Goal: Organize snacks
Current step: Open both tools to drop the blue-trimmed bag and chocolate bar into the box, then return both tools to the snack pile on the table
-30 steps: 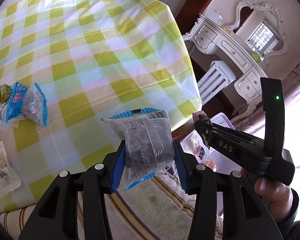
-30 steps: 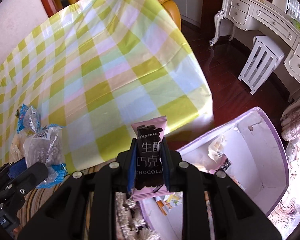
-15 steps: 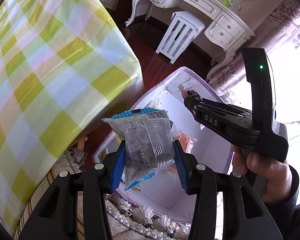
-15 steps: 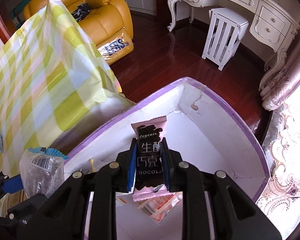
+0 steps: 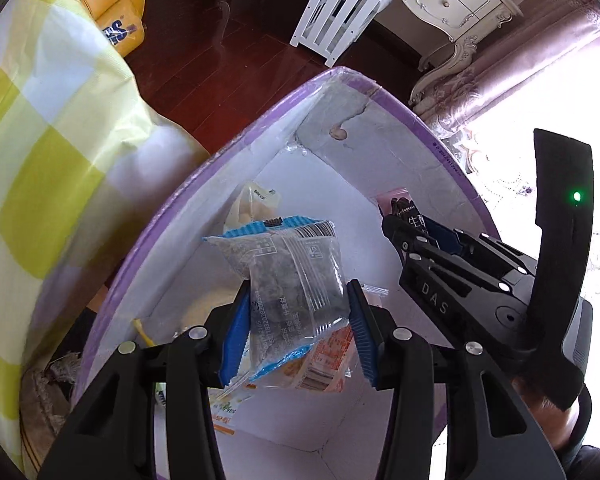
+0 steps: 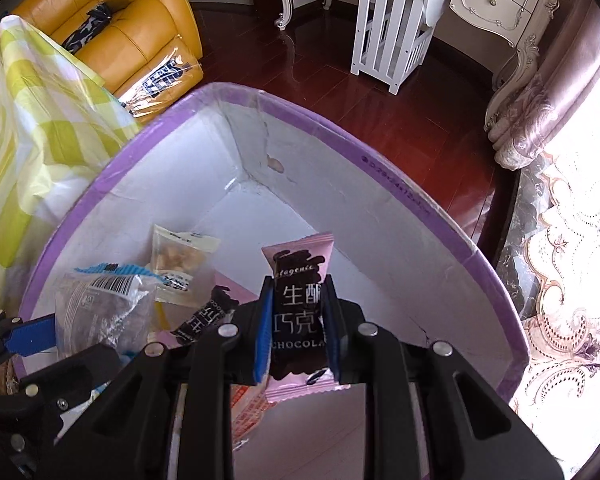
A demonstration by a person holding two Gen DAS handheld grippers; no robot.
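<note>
Hovering over the purple-rimmed box (image 6: 452,240), both claws aim down for dropping. Left claw (image 5: 296,320) pinches a clear snack packet (image 5: 292,280); right claw (image 6: 296,332) pinches a pink chocolate bar (image 6: 298,280).

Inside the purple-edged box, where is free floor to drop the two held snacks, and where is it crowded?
Bare floor lies along the far wall of the box, beyond the pink chocolate bar. It is crowded near the left wall, around the pale snack pack and another chocolate bar.
</note>
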